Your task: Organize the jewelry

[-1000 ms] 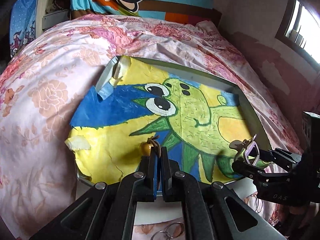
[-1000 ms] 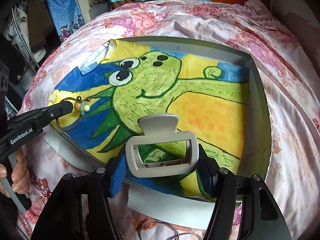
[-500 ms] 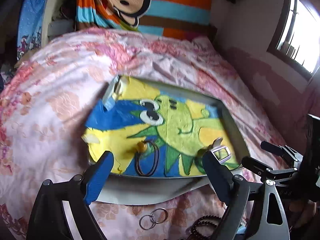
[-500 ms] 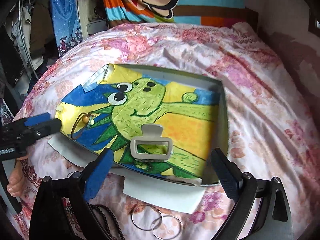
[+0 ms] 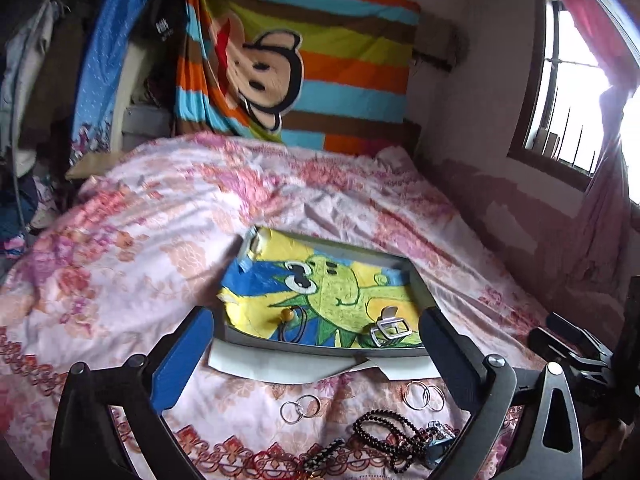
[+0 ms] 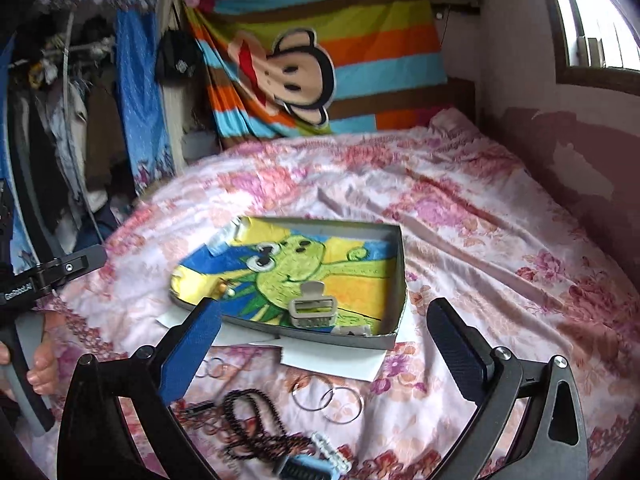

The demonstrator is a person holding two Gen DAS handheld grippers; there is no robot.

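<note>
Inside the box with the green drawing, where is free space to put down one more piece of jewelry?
In the box, the far half is bare, beyond the grey hair clip and the cord with an orange bead. The near right corner beside the clip is also free. On the bedspread before the box, rings and black beads crowd together.

Rings (image 6: 326, 398) and black beads (image 6: 256, 424) are lying in the way near the box (image 6: 394, 280), while the bed (image 6: 480, 240) behind is lying open.
</note>
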